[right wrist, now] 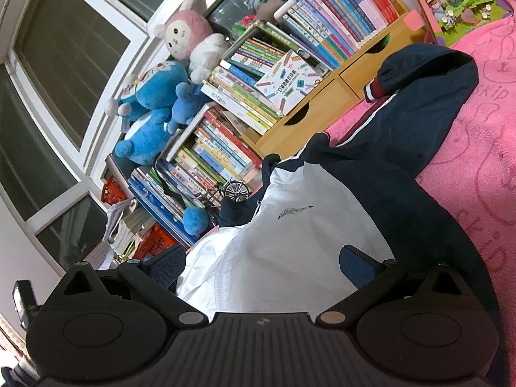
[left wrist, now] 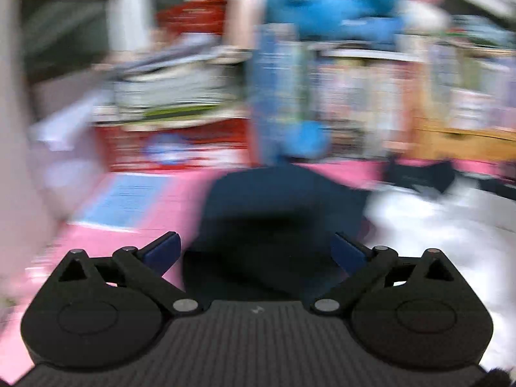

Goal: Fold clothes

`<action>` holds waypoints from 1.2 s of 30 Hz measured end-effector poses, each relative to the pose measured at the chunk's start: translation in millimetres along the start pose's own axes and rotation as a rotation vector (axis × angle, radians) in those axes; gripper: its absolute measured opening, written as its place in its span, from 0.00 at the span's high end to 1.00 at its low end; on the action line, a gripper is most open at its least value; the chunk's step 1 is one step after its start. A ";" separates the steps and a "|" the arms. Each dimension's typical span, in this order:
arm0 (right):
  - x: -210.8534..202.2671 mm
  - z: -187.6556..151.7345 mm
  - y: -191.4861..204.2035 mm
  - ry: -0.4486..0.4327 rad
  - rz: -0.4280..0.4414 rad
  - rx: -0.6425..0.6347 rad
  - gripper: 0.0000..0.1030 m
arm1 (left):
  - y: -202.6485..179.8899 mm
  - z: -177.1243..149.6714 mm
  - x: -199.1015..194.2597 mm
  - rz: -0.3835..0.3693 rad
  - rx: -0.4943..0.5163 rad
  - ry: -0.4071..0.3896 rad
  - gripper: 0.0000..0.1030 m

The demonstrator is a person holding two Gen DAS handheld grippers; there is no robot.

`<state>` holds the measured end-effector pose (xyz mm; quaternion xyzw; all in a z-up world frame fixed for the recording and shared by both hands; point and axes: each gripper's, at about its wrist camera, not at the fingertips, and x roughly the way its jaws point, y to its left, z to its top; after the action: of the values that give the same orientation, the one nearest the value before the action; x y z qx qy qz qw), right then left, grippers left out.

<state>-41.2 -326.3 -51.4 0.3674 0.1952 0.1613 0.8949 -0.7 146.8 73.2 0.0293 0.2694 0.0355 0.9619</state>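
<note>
While both tools (left wrist: 256,250) (right wrist: 262,266) gape, jacket (right wrist: 322,225) covers pink blanket (right wrist: 483,148); right edge bare.

Pink blanket (right wrist: 477,167) printed with "skip", wooden shelf unit (right wrist: 325,106) with drawers, stacked and upright books (right wrist: 258,64), blue cat plush (right wrist: 151,109), pink-and-white plush (right wrist: 187,32), dark window (right wrist: 64,58) behind

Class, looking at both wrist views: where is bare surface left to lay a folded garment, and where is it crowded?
Free: the pink printed cover, right of the navy and white zip jacket. The left view, though blurred, shows more pink beside the jacket. Crowded: the back edge, with wooden drawers, stacked books and blue plush toy.
</note>
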 end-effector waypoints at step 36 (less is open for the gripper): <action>6.3 -0.4 7.1 0.045 -0.053 -0.045 0.00 | 91.5 12.3 136.6 0.025 -0.743 0.131 0.94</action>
<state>-37.0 -318.5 -48.1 0.3384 0.2214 0.1502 0.9022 117.3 248.9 20.1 -0.3207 0.2989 0.1441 0.8871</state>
